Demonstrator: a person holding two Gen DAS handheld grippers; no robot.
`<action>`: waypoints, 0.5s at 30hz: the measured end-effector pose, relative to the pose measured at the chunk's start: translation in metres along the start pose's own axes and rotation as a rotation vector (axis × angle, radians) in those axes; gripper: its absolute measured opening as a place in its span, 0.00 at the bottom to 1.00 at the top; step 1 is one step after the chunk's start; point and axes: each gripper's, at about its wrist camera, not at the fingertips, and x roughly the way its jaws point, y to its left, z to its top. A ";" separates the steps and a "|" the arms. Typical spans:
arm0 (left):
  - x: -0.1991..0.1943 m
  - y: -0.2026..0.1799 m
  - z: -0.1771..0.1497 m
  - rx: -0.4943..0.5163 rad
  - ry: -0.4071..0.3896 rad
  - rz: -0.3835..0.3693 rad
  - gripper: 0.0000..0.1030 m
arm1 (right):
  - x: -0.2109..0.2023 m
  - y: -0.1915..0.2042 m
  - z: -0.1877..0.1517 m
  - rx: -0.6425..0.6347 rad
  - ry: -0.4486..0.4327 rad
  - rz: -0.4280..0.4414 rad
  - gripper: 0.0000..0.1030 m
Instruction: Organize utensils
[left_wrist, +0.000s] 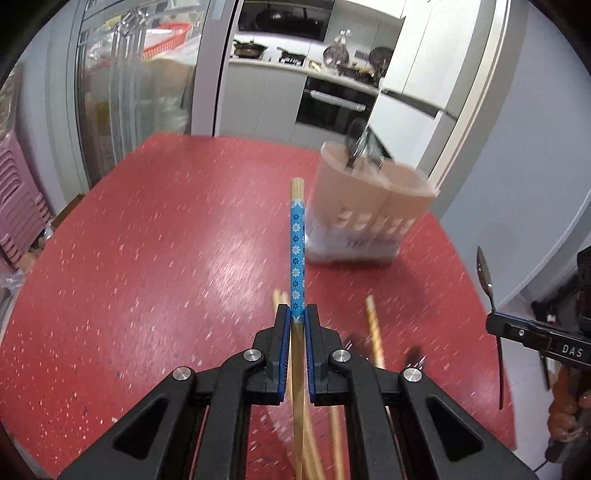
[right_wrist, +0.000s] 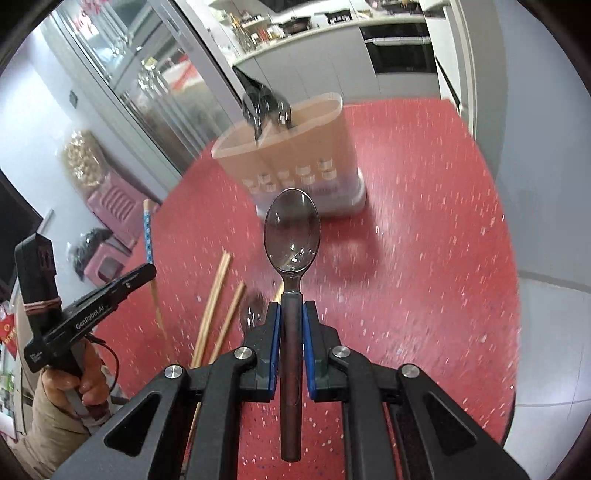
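Blue pads of the left gripper (left_wrist: 297, 314) press on a wooden chopstick with a blue flower-patterned sleeve (left_wrist: 297, 254), which stands up between them and clear of the red speckled tabletop (left_wrist: 147, 240); the right gripper (right_wrist: 291, 314) is likewise closed, on the dark brown handle of a metal spoon (right_wrist: 291, 230) whose bowl points forward above the table. Loose bare wooden chopsticks (right_wrist: 216, 295) lie on the red surface just below and between the two grippers, some blurred; a person's hand (right_wrist: 83, 384) holds the left tool's grip at the near left edge. Beyond them a wide stretch of bare table lies open to the left and centre. Farther on stands a beige plastic utensil holder with slotted walls (left_wrist: 373, 206), divided into compartments, metal spoons (right_wrist: 266, 107) upright in its rear one; it sits near the table's far right edge, well apart from the chopsticks. Behind the table's far edge rise a glass sliding door (left_wrist: 129, 92) and a kitchen counter (left_wrist: 332, 74).
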 end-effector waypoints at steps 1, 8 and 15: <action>-0.002 -0.002 0.005 -0.001 -0.010 -0.008 0.32 | -0.004 -0.001 0.005 -0.002 -0.009 0.004 0.12; -0.013 -0.020 0.047 0.003 -0.088 -0.047 0.32 | -0.023 -0.002 0.053 -0.041 -0.087 -0.006 0.12; -0.017 -0.036 0.094 0.004 -0.148 -0.069 0.32 | -0.035 0.003 0.101 -0.075 -0.146 -0.001 0.12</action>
